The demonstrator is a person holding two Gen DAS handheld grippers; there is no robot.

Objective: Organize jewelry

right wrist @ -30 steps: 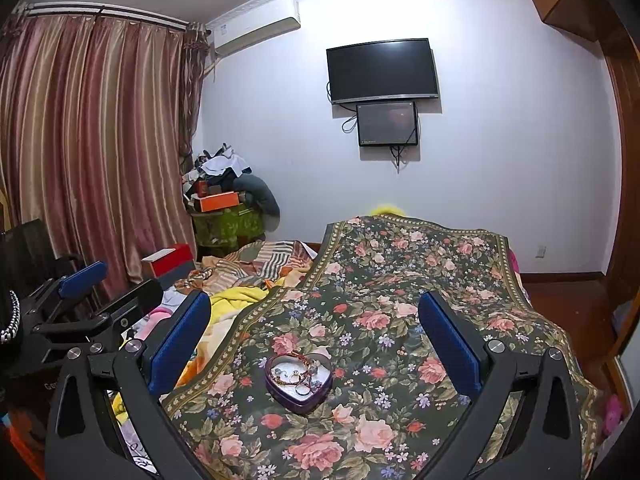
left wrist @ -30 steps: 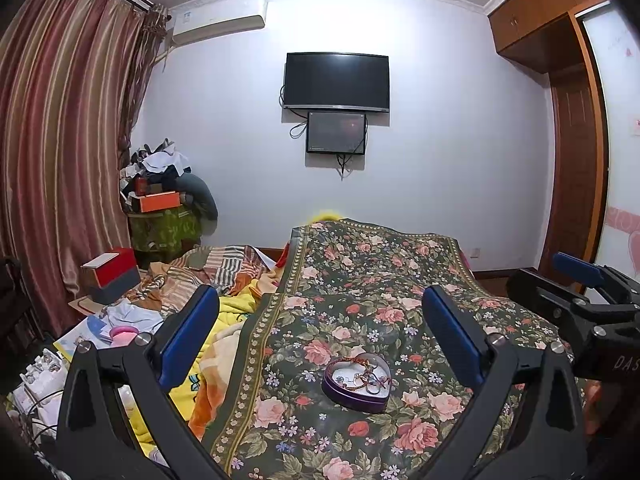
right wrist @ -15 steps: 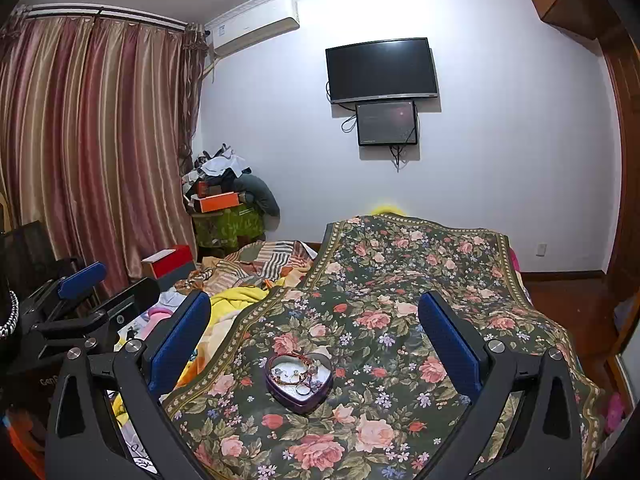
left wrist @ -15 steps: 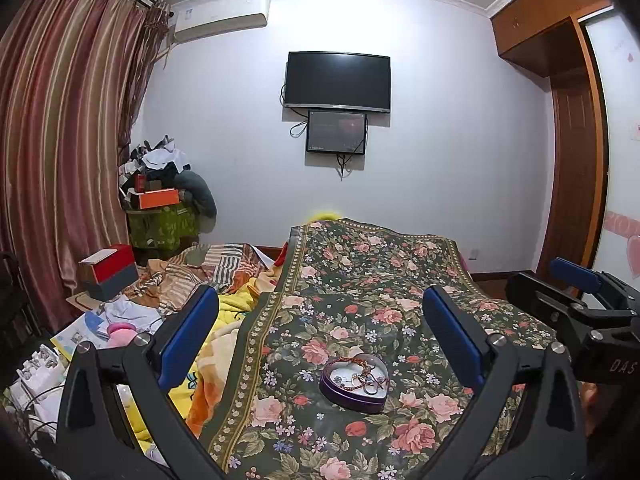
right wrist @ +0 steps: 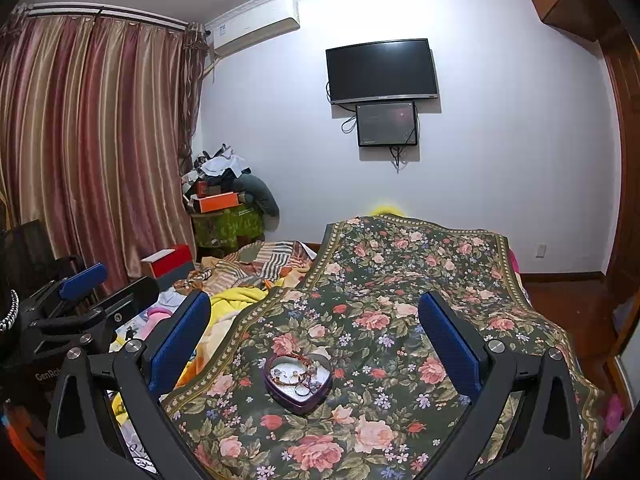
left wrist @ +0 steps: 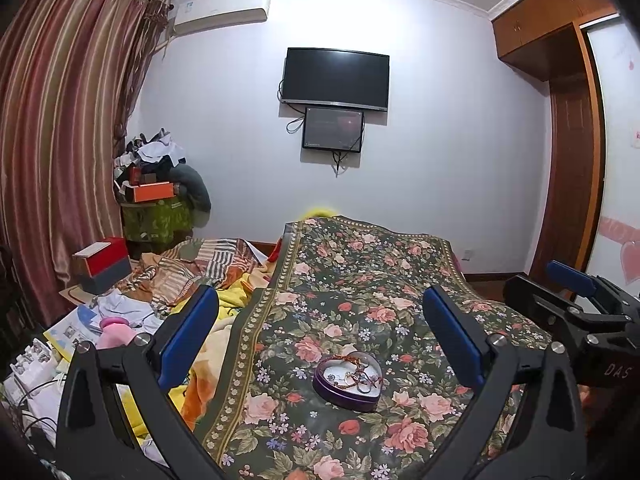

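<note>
heart-shaped purple tin (left wrist: 347, 379) sitting on the flowered bedspread (left wrist: 360, 280), lid off, with bracelets and chains (left wrist: 358, 374) heaped in a tangle inside, one reddish strand draped over the rim at about 12 o'clock. left gripper (left wrist: 320, 332) held above the bed with jaws spread wide and nothing between them, tin at roughly 6 o'clock of the gap. right gripper (right wrist: 316, 330) likewise wide open and empty, tin (right wrist: 298, 378) low in its gap at about 7 o'clock. seen from the left wrist, right gripper (left wrist: 576, 312) off at 3 o'clock; seen from the right wrist, left gripper (right wrist: 80, 300) off at 9 o'clock. compared with a second ago, barely any change: tin drifted slightly lower and leftward in the left view, almost fixed in the right view, jaws equally wide throughout. reads as a small settling of both tools over the tin rather than any handling. contents all in the tin already, though jumbled, so fitting either a sorting yet to come or pieces gathered back in; not decidable from here. clutter, boxes (left wrist: 102, 264) and loose bedding at 9 o'clock, well apart from the tin.
</note>
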